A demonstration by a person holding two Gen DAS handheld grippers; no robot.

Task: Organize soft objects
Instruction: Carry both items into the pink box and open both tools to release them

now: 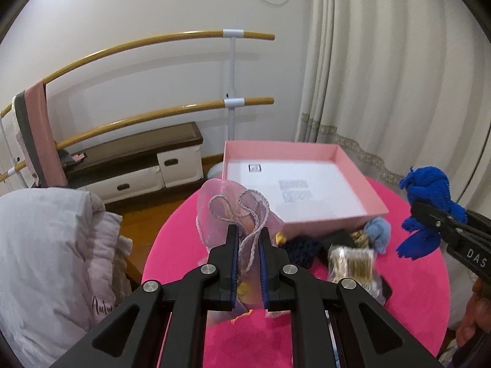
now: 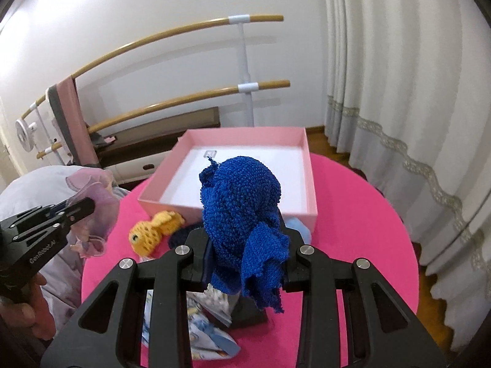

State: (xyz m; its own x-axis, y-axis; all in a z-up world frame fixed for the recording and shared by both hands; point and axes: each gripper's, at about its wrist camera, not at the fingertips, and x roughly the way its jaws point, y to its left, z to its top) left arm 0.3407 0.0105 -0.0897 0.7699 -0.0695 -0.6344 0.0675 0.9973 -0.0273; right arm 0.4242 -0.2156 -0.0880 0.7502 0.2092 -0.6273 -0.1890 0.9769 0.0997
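Spreading under everything is a round table (image 1: 408, 279) covered in bright pink cloth, and at its far edge sits a shallow pink box (image 1: 362, 171) with a white floor, lying open and holding nothing but printed labels.

Next in size, the blue knitted piece (image 2: 242, 211) hangs above the table's middle, clamped between the jaws of the right gripper (image 2: 245, 254); its rounded top rises over the near wall of the box in the right wrist view, and a ruffled flap droops below the fingers. From the left wrist view this piece appears toward the table's right edge.

A sheer pink pouch (image 1: 221, 205) with a twisted white drawstring is held over the table's left edge by the left gripper (image 1: 248, 263), whose blue-padded jaws are closed on the pouch fabric and cord.

On the tabletop, just in front of the box's near wall, lies a cluster of smaller items: a yellow crocheted fish (image 2: 153, 230) toward the left, a dark navy knit (image 1: 303, 245) beside it, a pale blue knit ball (image 1: 379, 233) touching the box's near right corner, and a blurred gold packet (image 1: 353, 260). A printed blue-and-white cloth (image 2: 208, 322) lies at the near edge, beneath the right gripper.
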